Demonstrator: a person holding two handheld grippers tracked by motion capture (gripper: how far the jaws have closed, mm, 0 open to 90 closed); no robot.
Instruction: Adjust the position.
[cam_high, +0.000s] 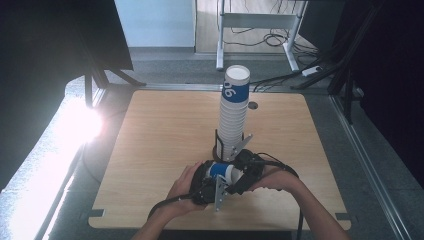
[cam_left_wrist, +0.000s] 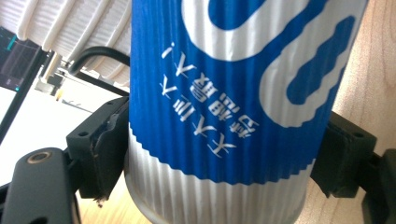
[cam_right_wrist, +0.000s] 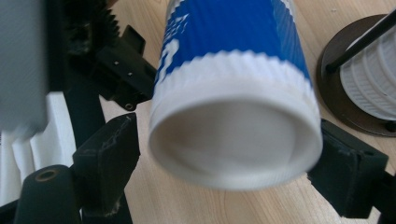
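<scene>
A blue-and-white ribbed paper cup (cam_high: 222, 171) lies on its side just above the wooden table (cam_high: 165, 135), near the front edge. My left gripper (cam_high: 207, 182) is shut on it, and in the left gripper view both black jaws press the cup (cam_left_wrist: 224, 116) at its sides. My right gripper (cam_high: 245, 175) faces the cup's white end (cam_right_wrist: 233, 144). Its jaws stand open on either side, with a small gap at the left jaw. Just behind stands a tall stack of cups (cam_high: 234, 115) in a black wire holder (cam_high: 220, 150).
The holder's dark round base (cam_right_wrist: 331, 84) sits close to the right of the held cup. There is bare tabletop left and right of the stack. Strong glare (cam_high: 82, 125) falls off the table's left edge. Desk legs and cables (cam_high: 280, 40) lie on the floor beyond.
</scene>
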